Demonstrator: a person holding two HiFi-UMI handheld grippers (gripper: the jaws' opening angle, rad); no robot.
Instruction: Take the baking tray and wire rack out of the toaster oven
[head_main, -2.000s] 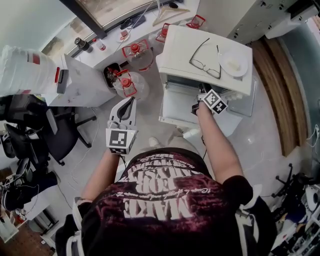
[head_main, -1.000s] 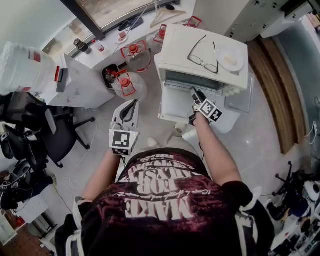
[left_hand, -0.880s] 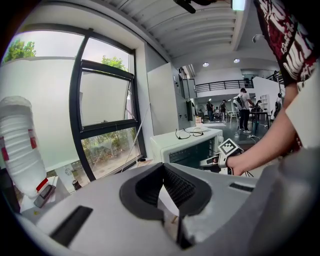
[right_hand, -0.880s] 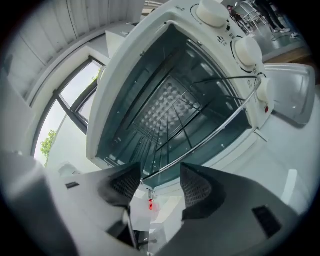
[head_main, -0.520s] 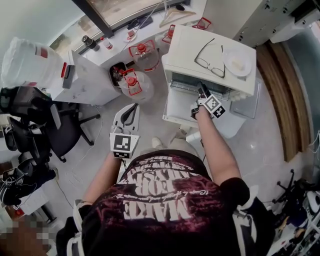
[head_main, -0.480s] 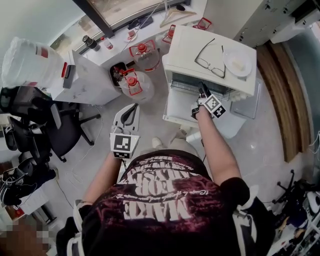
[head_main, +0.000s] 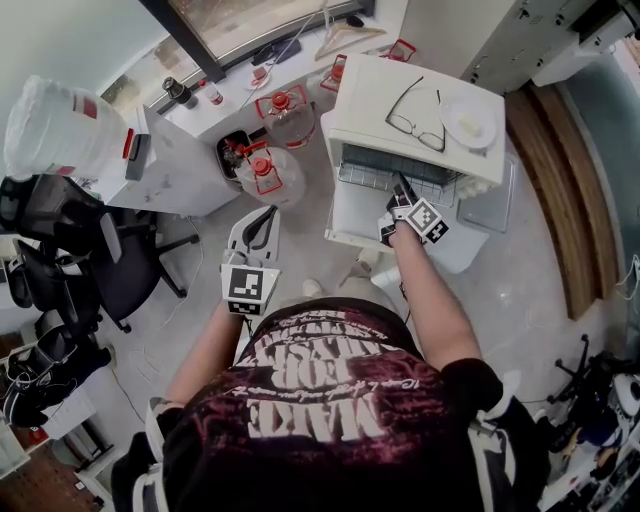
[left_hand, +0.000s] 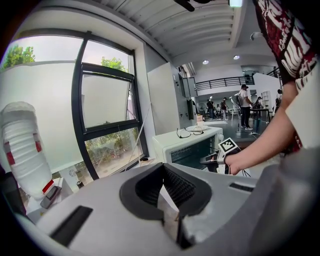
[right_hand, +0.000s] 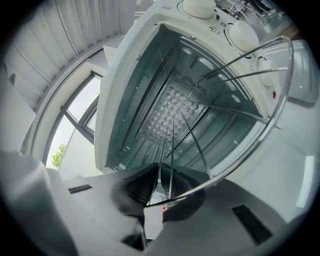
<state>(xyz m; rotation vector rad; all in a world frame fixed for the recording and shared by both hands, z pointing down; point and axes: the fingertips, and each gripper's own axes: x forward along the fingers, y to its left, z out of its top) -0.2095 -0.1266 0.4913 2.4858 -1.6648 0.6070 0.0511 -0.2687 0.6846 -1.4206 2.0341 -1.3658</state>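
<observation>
2 claws: right claw (right_hand: 162, 194), just closing, tight on wire rack (right_hand: 240, 75) rim; left claw (left_hand: 164, 189) clenched, empty.

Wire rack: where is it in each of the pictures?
Head view: the wire rack pokes out of the toaster oven, upper middle, at the right gripper.
Left gripper view: too small to make out; only the toaster oven shows, right of centre.
Right gripper view: it fills the middle, and its front rim sits between the jaws, which have just closed on it.
Shared landmark: the white toaster oven, in all three views.
</observation>
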